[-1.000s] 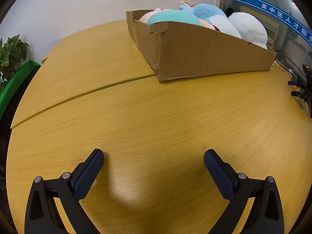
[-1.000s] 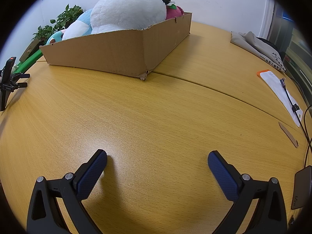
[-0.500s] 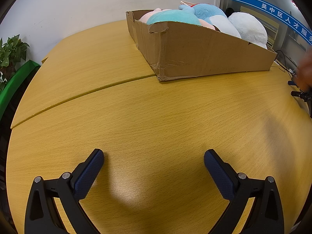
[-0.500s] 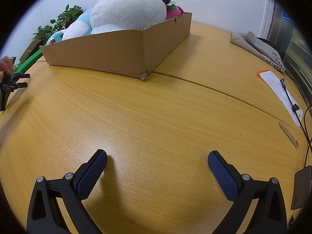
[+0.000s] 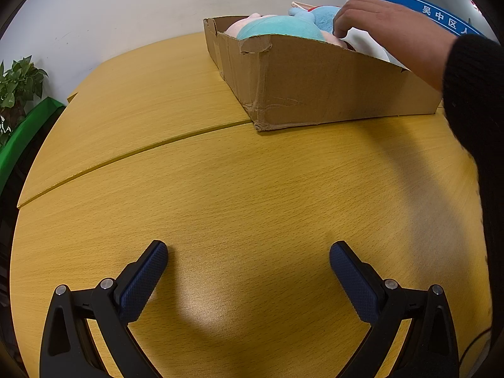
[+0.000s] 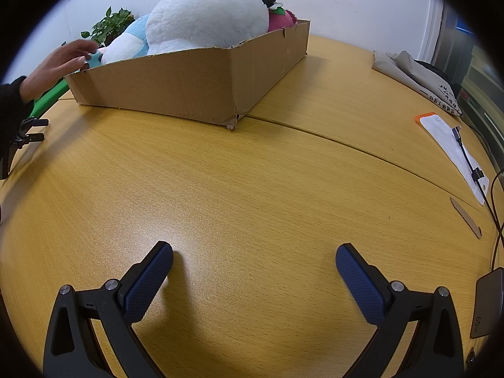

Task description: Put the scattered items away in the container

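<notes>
The tidying looks essentially finished: every soft toy in sight already sits in the cardboard box (image 5: 315, 88), piled above its rim, and no loose toy shows on the wooden tabletop (image 5: 236, 195) in either view. Both tools rest low over bare wood well short of the box. The left gripper (image 5: 249, 271) has its blue-padded fingers spread wide with nothing between them, and the right gripper (image 6: 253, 274) is likewise splayed and empty. A bare hand (image 5: 387, 28) in a dark sleeve reaches over the box's far side and touches the toys, so whatever is left seems to be only a rearranging of the pile, though that is a guess.

The left wrist view shows the teal plush (image 5: 277, 28) at the near corner, with a pale pink toy behind it, and the hand's fingers curled on a light blue plush (image 5: 324, 15); it also shows the box's torn rim and creased corner. The right wrist view shows what that one hides: a big white plush (image 6: 208, 19) dominating the pile, a dark red toy (image 6: 282, 20) at the far end, and clutter off to the right side, namely a folded cloth bag (image 6: 415, 78), a white sheet with an orange edge (image 6: 447, 138), a cable (image 6: 469, 163) and a dark power adapter (image 6: 488, 302). None of these look like items meant for the box
</notes>
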{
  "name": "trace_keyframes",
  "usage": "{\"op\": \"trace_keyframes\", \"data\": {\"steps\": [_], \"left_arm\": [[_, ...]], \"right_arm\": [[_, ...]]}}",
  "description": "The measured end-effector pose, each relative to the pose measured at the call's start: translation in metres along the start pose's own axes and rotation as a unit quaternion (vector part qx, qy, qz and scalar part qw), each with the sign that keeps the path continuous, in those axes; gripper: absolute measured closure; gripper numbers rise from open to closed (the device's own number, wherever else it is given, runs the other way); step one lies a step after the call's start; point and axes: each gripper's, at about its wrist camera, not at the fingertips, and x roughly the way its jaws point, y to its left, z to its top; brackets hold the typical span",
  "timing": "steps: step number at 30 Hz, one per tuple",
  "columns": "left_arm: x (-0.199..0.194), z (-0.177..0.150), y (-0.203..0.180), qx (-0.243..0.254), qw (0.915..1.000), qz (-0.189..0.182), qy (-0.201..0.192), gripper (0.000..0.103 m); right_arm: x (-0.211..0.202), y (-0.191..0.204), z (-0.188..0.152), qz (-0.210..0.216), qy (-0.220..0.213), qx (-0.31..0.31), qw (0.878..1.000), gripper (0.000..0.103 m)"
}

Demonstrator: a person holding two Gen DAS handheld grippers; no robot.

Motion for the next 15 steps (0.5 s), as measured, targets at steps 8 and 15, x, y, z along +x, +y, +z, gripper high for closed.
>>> {"op": "trace_keyframes", "data": {"steps": [8, 15], "left_arm": [[0.0009, -0.0001, 0.0013, 0.000, 1.0000, 0.000, 0.000, 0.000], [0.0003, 0.0003, -0.0009, 0.000, 1.0000, 0.000, 0.000, 0.000]], "right_arm": [[0.0000, 0.0002, -0.0001, 0.000, 0.000, 0.000, 1.000, 0.000], [0.0002, 0.0001, -0.0001, 0.000, 0.000, 0.000, 1.000, 0.000]]}}
